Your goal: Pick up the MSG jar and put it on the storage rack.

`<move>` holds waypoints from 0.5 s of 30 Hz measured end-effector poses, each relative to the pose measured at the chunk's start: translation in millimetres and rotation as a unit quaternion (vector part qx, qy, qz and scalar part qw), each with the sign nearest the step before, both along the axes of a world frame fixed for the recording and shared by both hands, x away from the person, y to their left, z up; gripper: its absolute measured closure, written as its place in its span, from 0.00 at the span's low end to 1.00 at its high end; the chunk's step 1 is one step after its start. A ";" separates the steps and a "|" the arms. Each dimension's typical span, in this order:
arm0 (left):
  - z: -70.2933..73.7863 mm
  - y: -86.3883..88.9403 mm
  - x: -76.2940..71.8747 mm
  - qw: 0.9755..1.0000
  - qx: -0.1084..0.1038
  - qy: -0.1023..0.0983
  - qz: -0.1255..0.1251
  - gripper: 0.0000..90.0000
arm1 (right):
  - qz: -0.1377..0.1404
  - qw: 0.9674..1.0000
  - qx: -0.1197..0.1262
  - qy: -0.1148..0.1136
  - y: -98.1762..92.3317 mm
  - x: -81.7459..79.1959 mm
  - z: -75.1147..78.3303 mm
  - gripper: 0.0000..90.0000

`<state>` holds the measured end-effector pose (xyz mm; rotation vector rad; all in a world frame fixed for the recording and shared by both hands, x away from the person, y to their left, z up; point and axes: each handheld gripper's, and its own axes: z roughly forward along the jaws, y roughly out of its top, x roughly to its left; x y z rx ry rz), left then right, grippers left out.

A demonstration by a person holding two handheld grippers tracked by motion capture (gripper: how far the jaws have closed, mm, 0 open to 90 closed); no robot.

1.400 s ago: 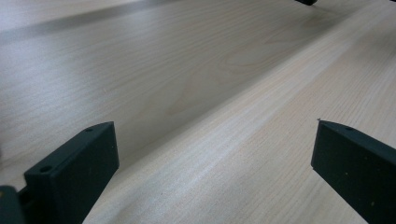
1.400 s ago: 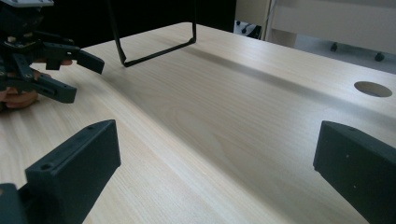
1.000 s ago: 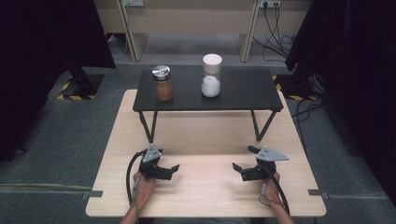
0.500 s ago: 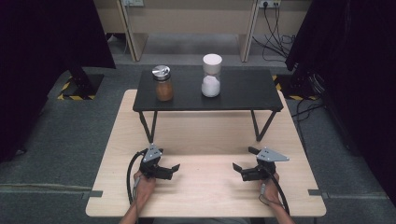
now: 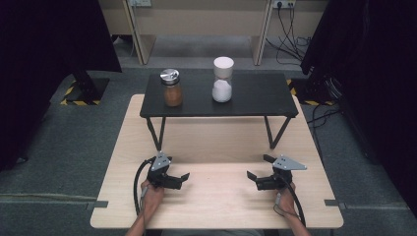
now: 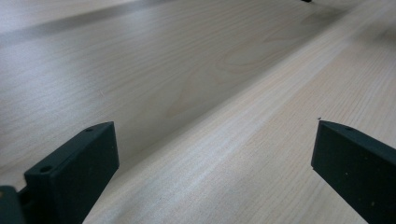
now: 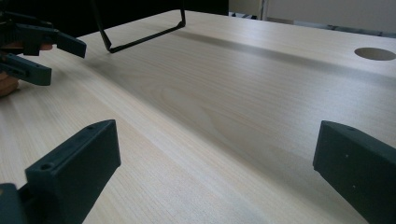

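On the table (image 5: 216,142), near its front edge, we hold the left tool (image 5: 181,179) and right tool (image 5: 254,178) released, jaws spread and facing each other. Well beyond them, a black stand (image 5: 255,96) carries the brown jar (image 5: 172,88) ahead of our left tool, the white jar (image 5: 223,79) just beside it.

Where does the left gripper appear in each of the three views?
High view: the left gripper lies low and left of centre on the wooden table, jaws open toward the middle.
Left gripper view: its own two black jaws rise from the bottom corners, wide apart.
Right gripper view: it sits at the upper left edge, jaws open.
Shared landmark: the pale wood-grain tabletop.
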<state>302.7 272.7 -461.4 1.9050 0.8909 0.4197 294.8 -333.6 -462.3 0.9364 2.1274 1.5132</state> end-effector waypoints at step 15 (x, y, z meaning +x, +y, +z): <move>0.1 -0.3 -0.1 1.000 0.001 -0.001 0.000 0.00 | 0.001 1.000 -0.001 0.011 1.6 2.0 -1.4 0.01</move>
